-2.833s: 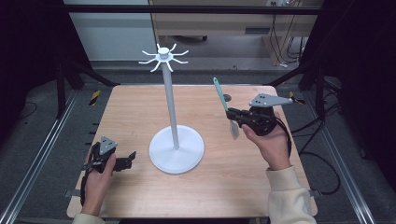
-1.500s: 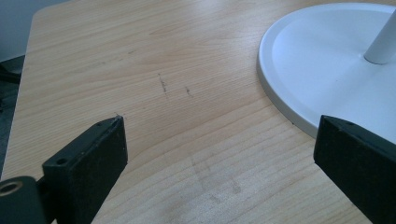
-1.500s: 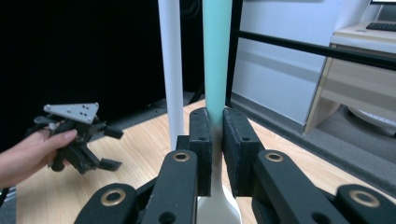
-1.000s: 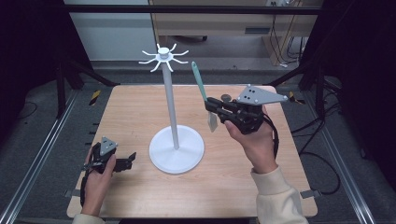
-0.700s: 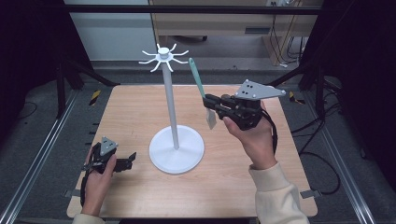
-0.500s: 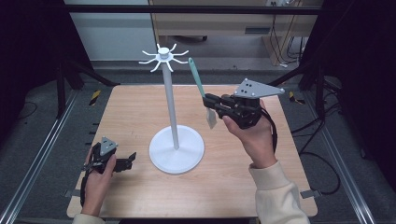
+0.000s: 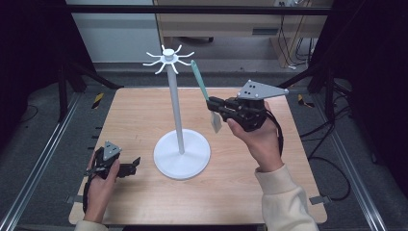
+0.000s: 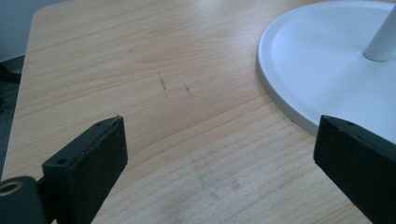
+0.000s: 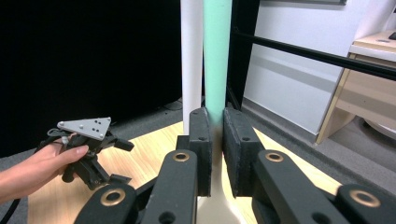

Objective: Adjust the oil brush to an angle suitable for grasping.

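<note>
Wooden table (image 7: 144, 115), pale grain, one.

Nearest edge: left gripper (image 7: 129, 167), one, resting low on the table just beside the stand's base; jaws wide apart in the left gripper view, nothing between them.

Middle ground: white hanging stand (image 7: 175, 110), one, made up of round base (image 8: 327, 60), slim upright pole and a crown of short curved hooks (image 7: 168, 57) at the top (about eight, too small to count surely). All hooks bare.

Right of the pole: right gripper (image 7: 215, 107), one, raised off the table, jaws narrowed and clamped on the neck of a mint-green-handled spatula (image 7: 202, 87), one. Pale blade hanging below the jaws, handle slanting up toward the hooks; handle tip near the crown, apart from it. Right gripper view: handle (image 9: 217, 56) rising between the pads, just beside the pole.

Progress, as judged: spatula picked up and brought close to the crown; hooking the handle end and releasing still to do. Roughly two thirds along.

Far side: grey floor, desk and cables beyond the table.
</note>
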Action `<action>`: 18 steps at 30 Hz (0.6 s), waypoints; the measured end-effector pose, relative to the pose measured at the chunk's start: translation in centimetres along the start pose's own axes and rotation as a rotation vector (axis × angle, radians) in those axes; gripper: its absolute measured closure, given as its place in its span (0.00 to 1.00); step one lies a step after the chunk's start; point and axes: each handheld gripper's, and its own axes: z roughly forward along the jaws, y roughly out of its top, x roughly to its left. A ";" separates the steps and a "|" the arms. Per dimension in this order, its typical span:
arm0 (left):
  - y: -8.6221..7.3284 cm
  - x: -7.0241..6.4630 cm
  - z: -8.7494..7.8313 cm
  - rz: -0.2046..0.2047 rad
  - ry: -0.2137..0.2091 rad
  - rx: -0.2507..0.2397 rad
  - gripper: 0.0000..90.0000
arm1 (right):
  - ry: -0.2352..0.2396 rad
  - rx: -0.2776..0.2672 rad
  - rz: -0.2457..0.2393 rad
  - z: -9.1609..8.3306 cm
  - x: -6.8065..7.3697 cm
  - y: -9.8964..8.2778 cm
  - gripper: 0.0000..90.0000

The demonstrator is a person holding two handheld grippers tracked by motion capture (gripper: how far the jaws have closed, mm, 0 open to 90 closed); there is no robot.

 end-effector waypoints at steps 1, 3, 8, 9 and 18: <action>0.0 0.0 0.0 -0.002 -0.001 0.000 0.03 | 0.001 0.003 0.001 0.1 0.0 0.0 0.91; 0.0 0.0 0.0 -0.002 -0.001 0.000 0.03 | 0.004 0.010 0.001 0.3 0.0 0.0 0.91; 0.0 0.0 0.0 -0.001 -0.001 0.000 0.03 | 0.013 0.014 0.004 0.8 0.1 0.0 0.91; 0.0 0.0 0.0 -0.001 -0.001 0.000 0.03 | 0.016 0.014 0.007 0.9 0.1 0.0 0.91; 0.0 0.0 0.0 0.001 -0.003 0.001 0.03 | 0.026 0.017 0.011 1.6 0.2 0.0 0.91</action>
